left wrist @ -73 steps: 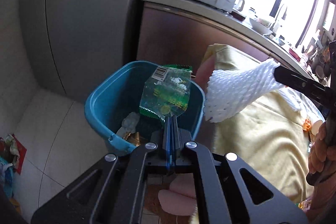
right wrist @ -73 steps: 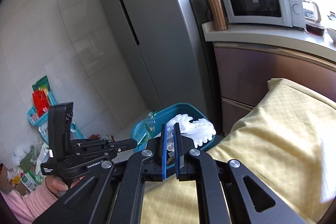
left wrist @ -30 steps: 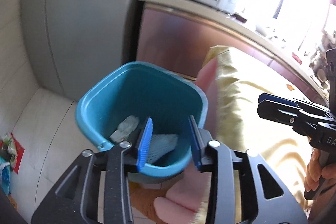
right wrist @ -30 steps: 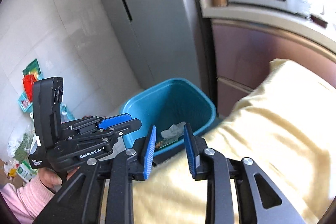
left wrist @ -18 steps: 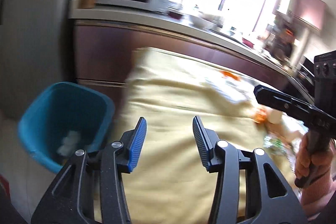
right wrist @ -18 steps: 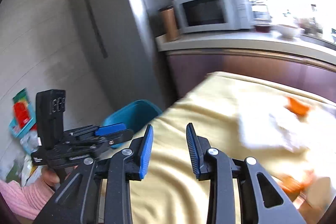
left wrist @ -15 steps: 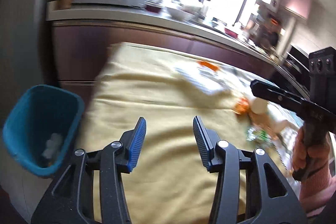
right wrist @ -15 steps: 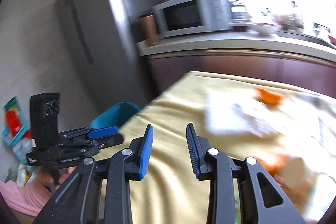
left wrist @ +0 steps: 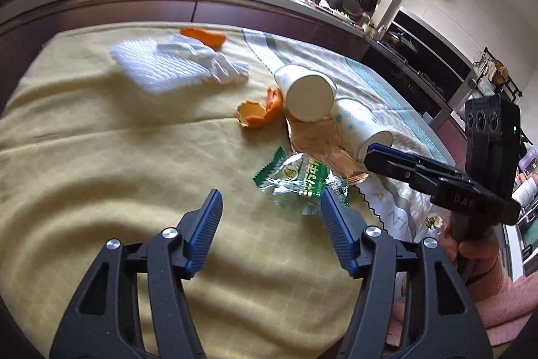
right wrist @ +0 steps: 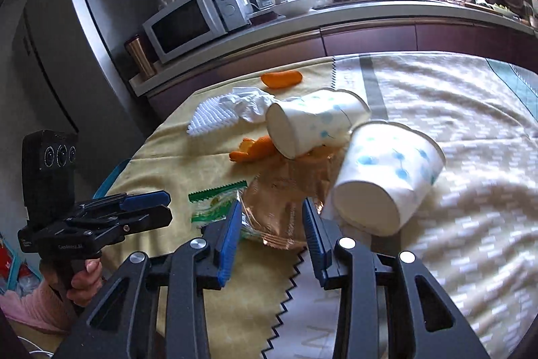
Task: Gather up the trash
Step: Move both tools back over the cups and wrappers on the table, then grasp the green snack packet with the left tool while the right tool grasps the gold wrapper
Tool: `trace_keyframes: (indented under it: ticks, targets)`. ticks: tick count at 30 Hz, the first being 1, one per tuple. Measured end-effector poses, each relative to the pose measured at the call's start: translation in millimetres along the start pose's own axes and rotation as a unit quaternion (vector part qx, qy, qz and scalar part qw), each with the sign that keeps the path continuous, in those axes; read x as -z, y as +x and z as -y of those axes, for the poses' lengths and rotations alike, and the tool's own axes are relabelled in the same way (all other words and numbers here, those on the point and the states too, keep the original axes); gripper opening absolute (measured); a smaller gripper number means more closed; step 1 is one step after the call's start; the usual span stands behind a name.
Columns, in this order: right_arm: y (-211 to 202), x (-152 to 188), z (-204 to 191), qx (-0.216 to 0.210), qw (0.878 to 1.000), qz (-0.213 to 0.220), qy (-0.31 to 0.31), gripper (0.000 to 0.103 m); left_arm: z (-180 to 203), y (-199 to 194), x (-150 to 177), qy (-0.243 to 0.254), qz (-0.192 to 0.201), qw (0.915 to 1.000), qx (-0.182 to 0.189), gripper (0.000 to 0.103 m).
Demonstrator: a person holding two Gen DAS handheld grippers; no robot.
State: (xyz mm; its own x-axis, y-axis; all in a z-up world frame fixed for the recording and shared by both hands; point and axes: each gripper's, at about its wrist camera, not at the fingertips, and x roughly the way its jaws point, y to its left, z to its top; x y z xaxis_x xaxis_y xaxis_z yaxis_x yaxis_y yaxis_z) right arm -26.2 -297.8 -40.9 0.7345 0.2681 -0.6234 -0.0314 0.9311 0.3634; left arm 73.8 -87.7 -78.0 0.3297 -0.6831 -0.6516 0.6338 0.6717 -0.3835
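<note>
Trash lies on a yellow tablecloth (left wrist: 101,130): a green wrapper (left wrist: 297,179) (right wrist: 215,202), a brown foil wrapper (left wrist: 319,145) (right wrist: 282,204), two tipped paper cups (left wrist: 307,91) (right wrist: 386,177) (right wrist: 312,127), orange peel (left wrist: 257,111) (right wrist: 255,148) (left wrist: 203,36), white foam net (left wrist: 158,68) (right wrist: 212,118) and a tissue (right wrist: 250,105). My left gripper (left wrist: 270,224) is open and empty, just short of the green wrapper. My right gripper (right wrist: 272,234) is open and empty over the brown wrapper's near edge; it also shows in the left wrist view (left wrist: 403,164).
The teal bin's rim (right wrist: 109,179) shows past the table's left edge. A counter (right wrist: 302,19) with a microwave (right wrist: 195,19) runs behind the table, a fridge (right wrist: 84,22) beside it. A patterned cloth (right wrist: 454,110) covers the right side.
Both grippers let go of their trash over the bin, opened, and swung right from the bin to the table. They now hover over the wrappers.
</note>
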Motion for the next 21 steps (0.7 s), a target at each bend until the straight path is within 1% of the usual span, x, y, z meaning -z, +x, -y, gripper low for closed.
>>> trace_keyframes:
  ticks: [4, 7, 9, 11, 13, 15, 16, 17, 18, 19, 21]
  targets:
    - [6.1, 10.7, 16.5, -0.007, 0.999, -0.01, 0.041, 0.04, -8.5, 17.1, -5.4, -0.025, -0.024, 0.9993, 0.015, 0.061]
    - [11.6, 13.7, 24.1, -0.016, 0.998, -0.013, 0.065, 0.043, -11.6, 23.5, -9.4, -0.041, -0.027, 0.9983, 0.03, 0.061]
    - [16.3, 14.4, 27.9, -0.03, 0.996, -0.016, 0.079, 0.043, -12.8, 27.9, -12.0, -0.053, -0.03, 0.9972, 0.043, 0.061]
    - [19.0, 14.6, 26.4, -0.035, 0.996, -0.013, 0.081, 0.044, -12.3, 31.8, -12.7, -0.054, -0.032, 0.997, 0.046, 0.059]
    - [21.0, 13.9, 25.0, -0.043, 0.995, -0.01, 0.086, 0.044, -11.1, 34.7, -13.6, -0.052, -0.035, 0.9971, 0.043, 0.051]
    - [22.5, 14.0, 24.6, -0.047, 0.995, -0.009, 0.093, 0.044, -10.6, 38.0, -12.5, -0.055, -0.042, 0.9963, 0.052, 0.039]
    - [22.7, 13.2, 24.0, -0.047, 0.994, -0.007, 0.094, 0.041, -9.4, 38.9, -12.1, -0.054, -0.043, 0.9963, 0.051, 0.034]
    - [23.1, 13.1, 23.8, -0.046, 0.994, -0.007, 0.095, 0.038, -8.0, 39.4, -11.5, -0.051, -0.043, 0.9967, 0.047, 0.032]
    - [23.9, 13.2, 23.7, -0.047, 0.994, -0.008, 0.096, 0.034, -6.7, 39.7, -11.2, -0.049, -0.042, 0.997, 0.043, 0.028]
    - [24.1, 13.3, 24.7, -0.048, 0.994, -0.009, 0.098, 0.028, -6.2, 39.6, -10.9, -0.049, -0.041, 0.9971, 0.042, 0.022]
    - [24.3, 14.1, 25.8, -0.05, 0.993, -0.012, 0.103, 0.02, -6.0, 39.8, -9.9, -0.05, -0.044, 0.9968, 0.044, 0.018]
